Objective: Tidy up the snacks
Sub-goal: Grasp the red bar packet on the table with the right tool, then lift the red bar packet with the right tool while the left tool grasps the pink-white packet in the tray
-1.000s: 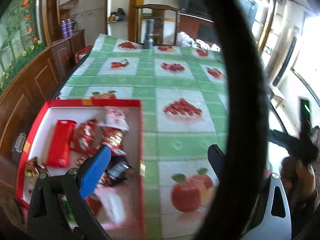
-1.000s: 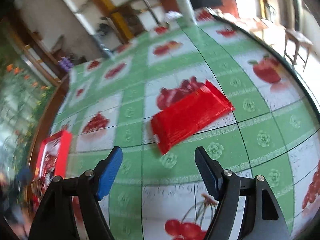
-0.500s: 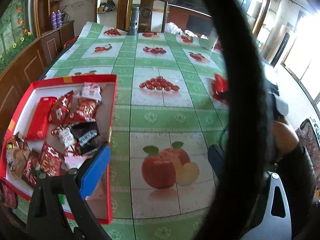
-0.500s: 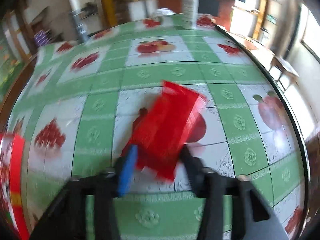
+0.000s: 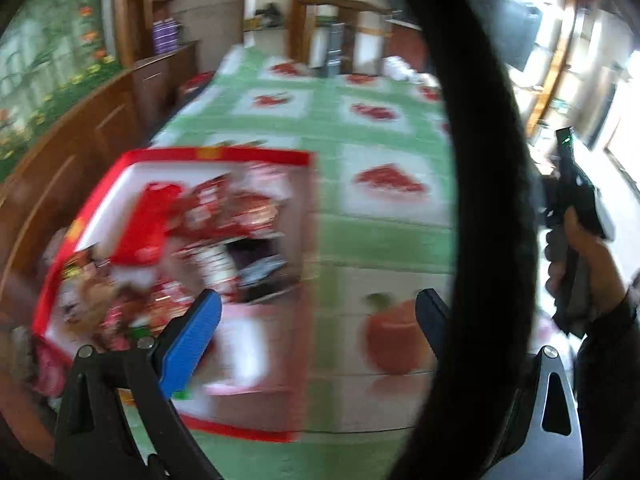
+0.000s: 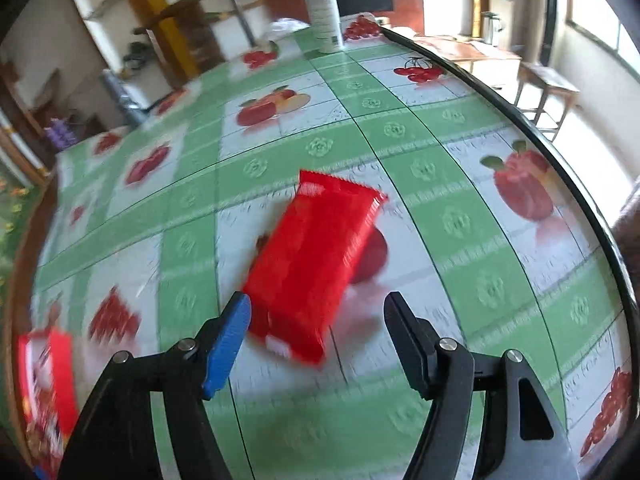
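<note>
A red snack packet (image 6: 316, 256) lies flat on the green fruit-print tablecloth (image 6: 440, 184). Its near end sits between the fingers of my right gripper (image 6: 317, 304). The jaws are opening: the blue finger (image 6: 228, 340) is close to the packet's left corner and the black finger (image 6: 408, 340) stands well apart from it. The red box (image 5: 256, 156) with several wrapped snacks (image 5: 208, 232) is at the left of the left wrist view, which is blurred. My left gripper (image 5: 318, 300) hangs open over the box's right wall, holding nothing. The box (image 6: 44, 360) also shows at the right wrist view's lower left.
A white bottle (image 6: 324, 12) stands at the table's far end. The table's dark edge (image 6: 520, 120) curves along the right, with a wooden stool (image 6: 548, 84) beyond. A black curved band (image 5: 492, 200) crosses the left wrist view. A hand (image 5: 576, 240) holds the other gripper at right.
The right jaws closed around the red packet half a second ago and have since parted, leaving the packet on the cloth. The left view swung back nearer the box.
</note>
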